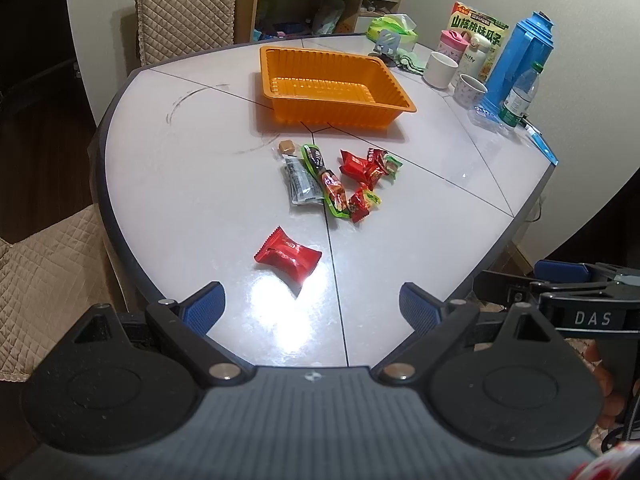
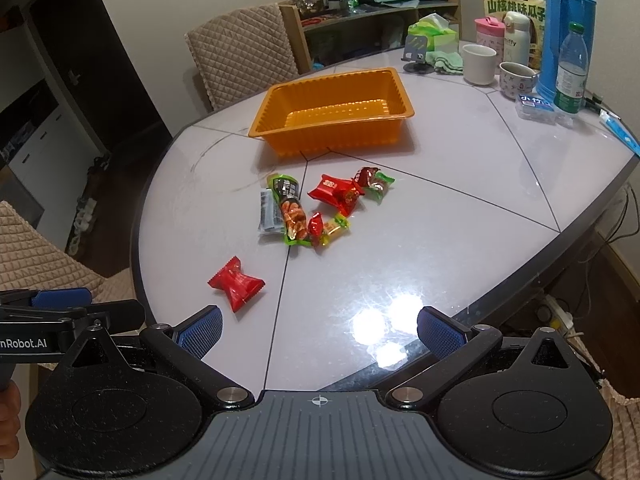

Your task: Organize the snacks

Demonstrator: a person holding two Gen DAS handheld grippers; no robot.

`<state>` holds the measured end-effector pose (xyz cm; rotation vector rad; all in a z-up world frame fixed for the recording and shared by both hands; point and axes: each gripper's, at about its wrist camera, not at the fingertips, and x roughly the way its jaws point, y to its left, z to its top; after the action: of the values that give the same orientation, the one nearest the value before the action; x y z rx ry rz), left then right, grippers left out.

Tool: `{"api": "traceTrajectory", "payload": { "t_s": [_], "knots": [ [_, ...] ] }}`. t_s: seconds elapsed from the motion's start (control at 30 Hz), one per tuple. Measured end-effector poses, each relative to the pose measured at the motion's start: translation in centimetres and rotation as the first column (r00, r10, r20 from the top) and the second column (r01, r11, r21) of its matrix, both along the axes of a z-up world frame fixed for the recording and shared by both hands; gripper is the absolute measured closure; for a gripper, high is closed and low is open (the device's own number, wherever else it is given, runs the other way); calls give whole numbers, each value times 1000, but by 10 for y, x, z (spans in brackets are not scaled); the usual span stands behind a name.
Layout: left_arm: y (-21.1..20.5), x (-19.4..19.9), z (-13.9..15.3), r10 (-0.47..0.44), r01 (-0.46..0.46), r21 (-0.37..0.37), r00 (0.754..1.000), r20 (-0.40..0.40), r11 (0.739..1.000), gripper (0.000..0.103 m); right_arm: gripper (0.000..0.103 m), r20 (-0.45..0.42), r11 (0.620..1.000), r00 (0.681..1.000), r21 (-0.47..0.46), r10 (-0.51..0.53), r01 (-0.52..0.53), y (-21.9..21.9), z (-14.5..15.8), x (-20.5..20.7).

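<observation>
Left wrist view: left gripper (image 1: 312, 304) jaws spread wide, holding nothing. One red crinkly foil snack pack (image 1: 287, 255) just ahead of it on the glossy white bench (image 1: 180, 200). Beyond, a cluster of roughly eight small wrapped snacks (image 1: 340, 180). Farther on, one ribbed orange plastic tray (image 1: 280, 64), rectangular, empty.

Right wrist view: right gripper (image 2: 320, 332) also wide apart, empty. Red pack (image 2: 236, 284) ahead-left; cluster (image 2: 320, 204) ahead; tray (image 2: 264, 120) beyond it.

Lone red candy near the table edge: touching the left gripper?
Apart. The left wrist view shows bare table between the red candy and both blue pads of the open left gripper; the candy lies ahead of the fingertips.
</observation>
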<state>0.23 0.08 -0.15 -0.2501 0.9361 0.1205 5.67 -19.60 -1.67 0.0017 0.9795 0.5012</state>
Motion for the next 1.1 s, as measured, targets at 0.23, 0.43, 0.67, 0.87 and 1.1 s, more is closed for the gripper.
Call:
{"api": "traceTrajectory", "payload": {
  "t_s": [0.23,0.43,0.67,0.87,1.1],
  "knots": [
    [0,0,0,1,-1,0,1000,0,1000,10,0,0,1000,1000,0,0,0,0,0,0],
    [1,0,-3,4,-4,-3,1000,0,1000,10,0,0,1000,1000,-4,4,-4,3,1,1],
    [8,-1,-5,7,-7,-12,1000,-1,1000,10,0,-1,1000,1000,-9,11,-11,9,0,1],
    [9,-1,-5,6,-6,-13,1000,-1,1000,10,0,-1,1000,1000,-10,9,-9,10,0,1],
    [11,-1,-5,6,-6,-14,1000,-1,1000,10,0,2,1000,1000,-16,8,-8,13,1,2]
  ]
}}
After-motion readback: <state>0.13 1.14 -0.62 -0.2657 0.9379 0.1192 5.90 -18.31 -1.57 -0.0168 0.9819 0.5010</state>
